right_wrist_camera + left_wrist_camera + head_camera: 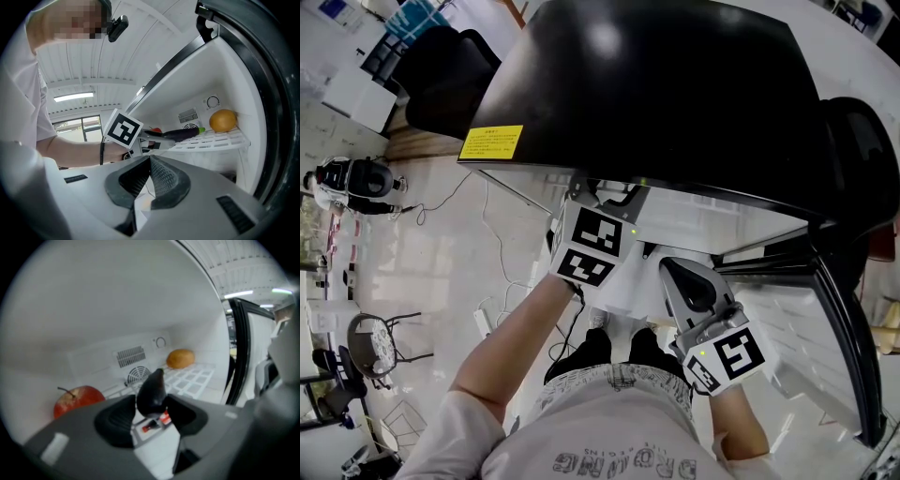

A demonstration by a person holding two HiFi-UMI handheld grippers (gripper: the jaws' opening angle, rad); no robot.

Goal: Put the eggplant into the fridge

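In fridge point(93, 310) | left gripper point(150, 404) fingers opening round eggplant point(152, 389) | right gripper point(150, 159) fingers together

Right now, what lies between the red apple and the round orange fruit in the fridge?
The dark purple eggplant, between the left gripper's opening jaws; both gripper views show it.

A yellow label point(491, 142) at the front left corner of the fridge point(675, 84) top bears print too small to read.
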